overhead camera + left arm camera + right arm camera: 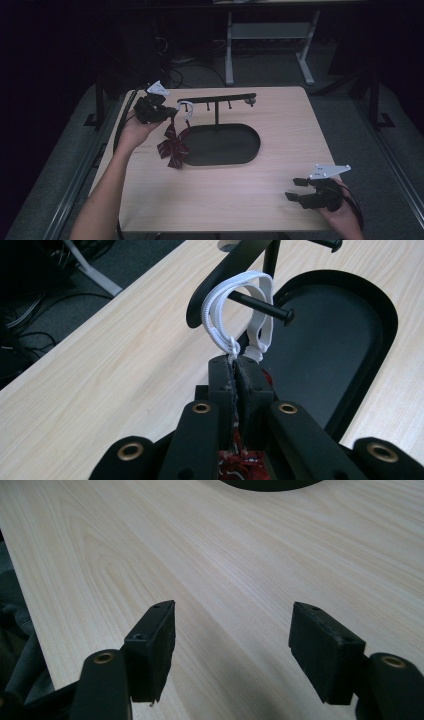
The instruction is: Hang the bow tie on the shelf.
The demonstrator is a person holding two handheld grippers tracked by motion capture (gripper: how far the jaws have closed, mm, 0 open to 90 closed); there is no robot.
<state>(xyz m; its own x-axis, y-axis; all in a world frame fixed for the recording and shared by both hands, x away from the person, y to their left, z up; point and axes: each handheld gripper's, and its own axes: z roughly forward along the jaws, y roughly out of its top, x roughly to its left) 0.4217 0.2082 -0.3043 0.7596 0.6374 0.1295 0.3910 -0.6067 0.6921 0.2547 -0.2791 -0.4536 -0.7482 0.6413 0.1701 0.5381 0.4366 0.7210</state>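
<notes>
Nearest to the person, at the right front corner of the one light wooden table (235, 200), the right gripper (296, 192) rests in the right hand (345, 215). Its two black jaws stand wide apart with nothing between them, and in the right gripper view its two pads (155, 640) hang just above bare wood.

Farther in, on the left side, the left hand (132, 132) holds the left gripper (172, 114). Its jaws are pressed together on one dark red checked ribbon bow with a white elastic loop (172, 147). In the left gripper view the white elastic loop (235, 305) rises from between the closed jaws and goes over one black peg (262, 307) of the stand, while the red cloth shows below the jaws. In the high view the bow hangs down from the gripper, over the left edge of the tray.

In the middle of the table stands one black metal accessory stand with an oval tray base (230, 150). One thin upright post carries one curved crossbar (215, 98). I count four small pegs under this bar, but they are small and dark.

Beyond the table, the legs of one white frame (230, 55) stand on the dark floor.
</notes>
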